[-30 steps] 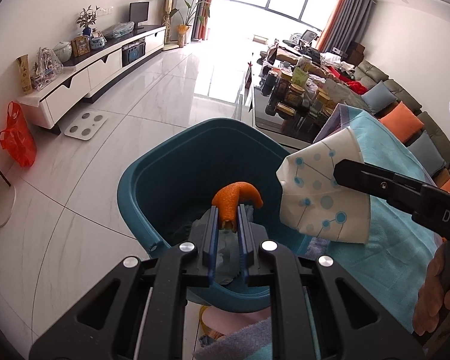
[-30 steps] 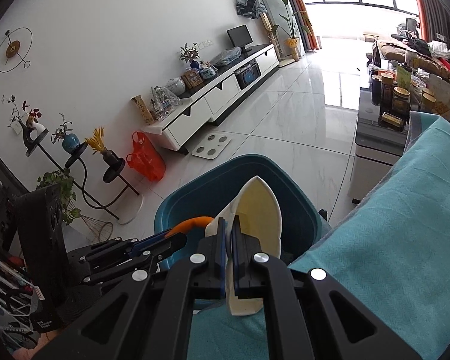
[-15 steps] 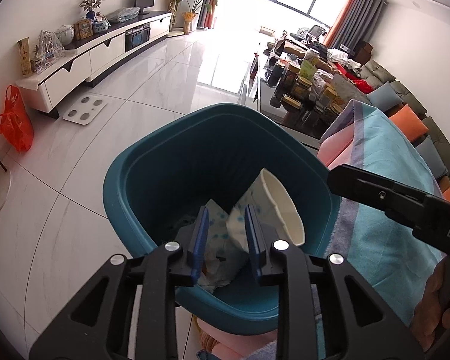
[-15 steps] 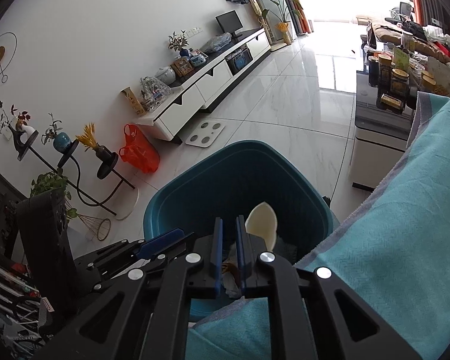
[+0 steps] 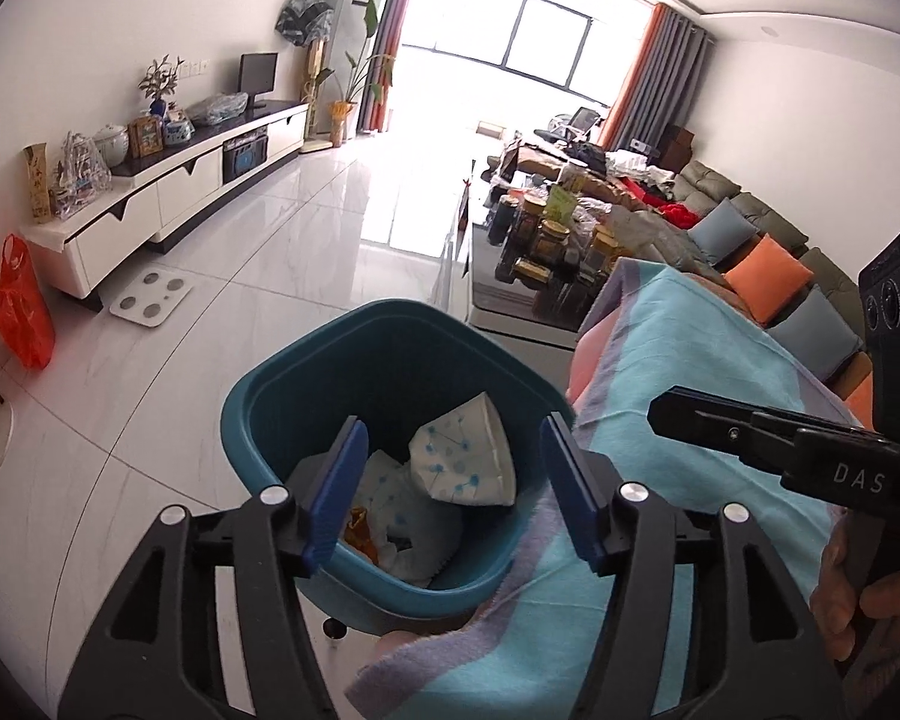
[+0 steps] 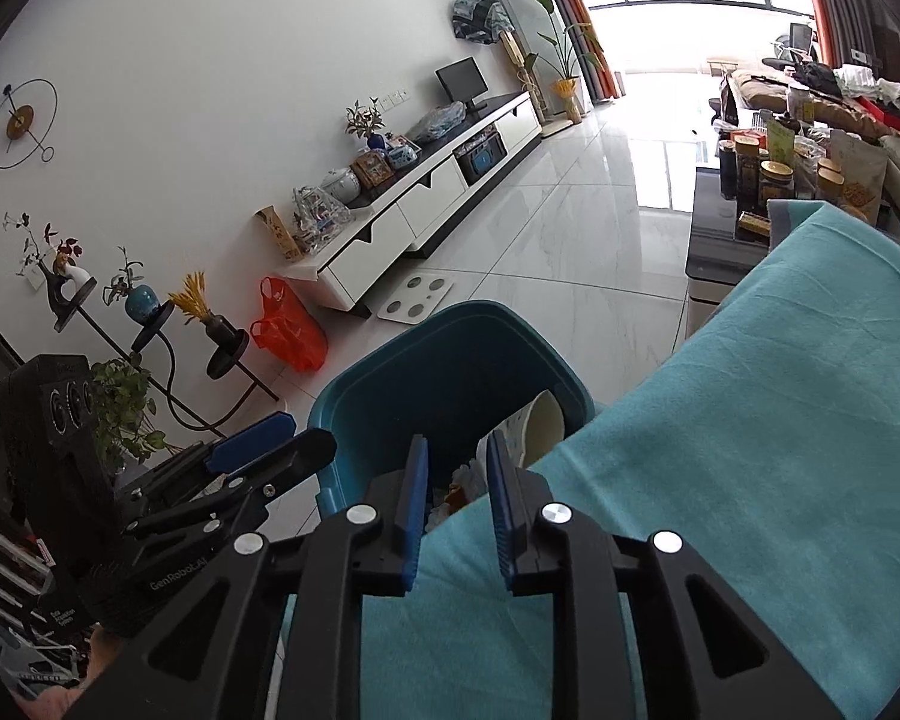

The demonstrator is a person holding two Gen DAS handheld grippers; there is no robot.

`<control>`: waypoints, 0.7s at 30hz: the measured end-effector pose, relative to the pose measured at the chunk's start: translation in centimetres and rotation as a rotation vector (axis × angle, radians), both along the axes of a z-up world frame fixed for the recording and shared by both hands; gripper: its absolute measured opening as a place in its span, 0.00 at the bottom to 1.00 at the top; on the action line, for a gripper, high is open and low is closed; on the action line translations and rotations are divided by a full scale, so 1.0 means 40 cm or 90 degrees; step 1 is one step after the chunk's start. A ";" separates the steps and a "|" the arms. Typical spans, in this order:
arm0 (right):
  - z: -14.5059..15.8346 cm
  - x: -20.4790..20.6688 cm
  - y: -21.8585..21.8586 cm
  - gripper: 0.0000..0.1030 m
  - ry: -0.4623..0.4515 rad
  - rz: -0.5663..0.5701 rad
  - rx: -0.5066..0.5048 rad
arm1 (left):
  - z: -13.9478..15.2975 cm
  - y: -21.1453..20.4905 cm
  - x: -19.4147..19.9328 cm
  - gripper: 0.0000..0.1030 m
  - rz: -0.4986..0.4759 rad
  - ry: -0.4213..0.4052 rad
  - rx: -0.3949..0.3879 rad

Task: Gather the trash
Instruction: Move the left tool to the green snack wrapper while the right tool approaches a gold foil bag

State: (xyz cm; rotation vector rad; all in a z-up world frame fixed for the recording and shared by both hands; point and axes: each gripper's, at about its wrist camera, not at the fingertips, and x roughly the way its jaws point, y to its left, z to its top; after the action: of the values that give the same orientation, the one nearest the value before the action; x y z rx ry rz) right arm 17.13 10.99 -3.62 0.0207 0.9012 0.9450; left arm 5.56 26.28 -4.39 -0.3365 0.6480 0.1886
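A teal bin (image 5: pixel 306 372) stands on the floor beside the cloth-covered table; it also shows in the right wrist view (image 6: pixel 450 330). Inside lie a white paper cup with blue dots (image 5: pixel 465 459), crumpled dotted paper (image 5: pixel 402 516) and a bit of orange peel (image 5: pixel 357 531). My left gripper (image 5: pixel 453 489) is open wide and empty above the bin. My right gripper (image 6: pixel 453 489) is open and empty over the table edge next to the bin, with the cup (image 6: pixel 540 426) just beyond it.
A turquoise cloth (image 6: pixel 750 450) covers the table at the right. A white TV cabinet (image 5: pixel 168 198), a scale (image 5: pixel 150 297) and an orange bag (image 5: pixel 21 306) are on the left. A dark table with jars (image 5: pixel 546 252) and a sofa (image 5: pixel 750 240) lie beyond.
My left gripper let go of the orange peel and my right gripper let go of the paper cup; both now lie in the bin. Both grippers opened and drew back upward.
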 end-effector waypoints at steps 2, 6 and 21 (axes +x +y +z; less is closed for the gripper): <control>0.020 -0.024 -0.043 0.25 -0.019 -0.005 0.006 | 0.022 -0.038 -0.015 0.66 -0.028 -0.021 0.009; 0.052 -0.065 -0.155 0.39 -0.054 -0.034 0.019 | 0.053 -0.135 -0.036 0.77 -0.095 -0.057 0.018; 0.057 -0.188 -0.626 0.39 -0.091 -0.285 0.011 | 0.052 -0.572 -0.003 0.78 -0.402 -0.053 0.019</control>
State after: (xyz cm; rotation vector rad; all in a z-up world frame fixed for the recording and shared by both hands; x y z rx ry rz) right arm 9.61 -14.06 -1.34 0.1615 0.7150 0.5293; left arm 5.45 3.41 -2.31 -0.0977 0.6399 -0.4164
